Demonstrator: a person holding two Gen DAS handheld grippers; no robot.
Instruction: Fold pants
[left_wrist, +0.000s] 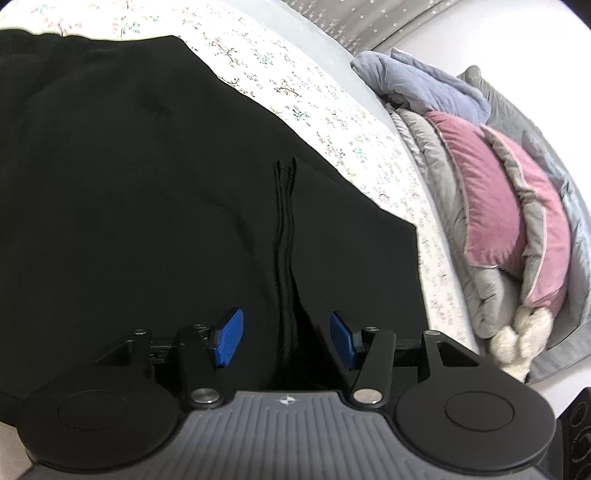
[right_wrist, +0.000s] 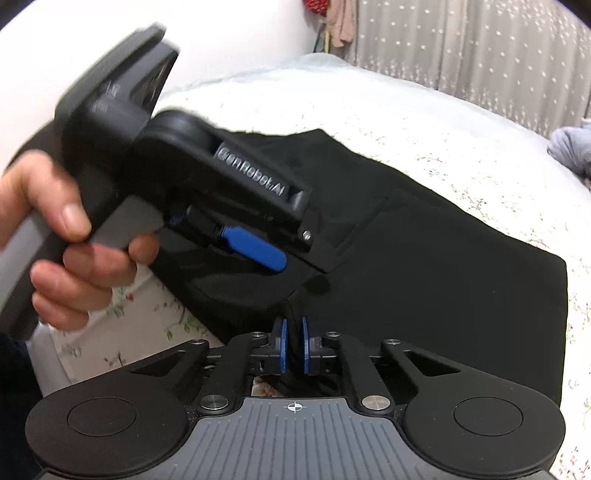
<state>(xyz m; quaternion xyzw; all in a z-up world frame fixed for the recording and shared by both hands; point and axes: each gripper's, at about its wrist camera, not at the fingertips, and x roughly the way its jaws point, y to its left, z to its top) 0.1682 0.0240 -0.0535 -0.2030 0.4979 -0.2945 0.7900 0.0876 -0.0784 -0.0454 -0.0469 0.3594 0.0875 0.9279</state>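
Black pants (left_wrist: 110, 184) lie spread on a floral bed sheet (left_wrist: 295, 92). My left gripper (left_wrist: 286, 328) stands open over them. A raised ridge of the black cloth runs between its blue pads (left_wrist: 229, 336), which stay clear of it. In the right wrist view the pants (right_wrist: 424, 258) fill the middle. My right gripper (right_wrist: 294, 332) is shut on a pinch of the black cloth at their near edge. A person's hand (right_wrist: 74, 251) holds the left gripper at the upper left, one of its blue pads (right_wrist: 255, 251) just above the pants.
Folded pink and grey quilts (left_wrist: 498, 203) and a blue-grey blanket (left_wrist: 417, 88) are stacked at the bed's right side, with a white fluffy thing (left_wrist: 517, 339) below them. A grey patterned curtain (right_wrist: 480, 48) hangs behind the bed.
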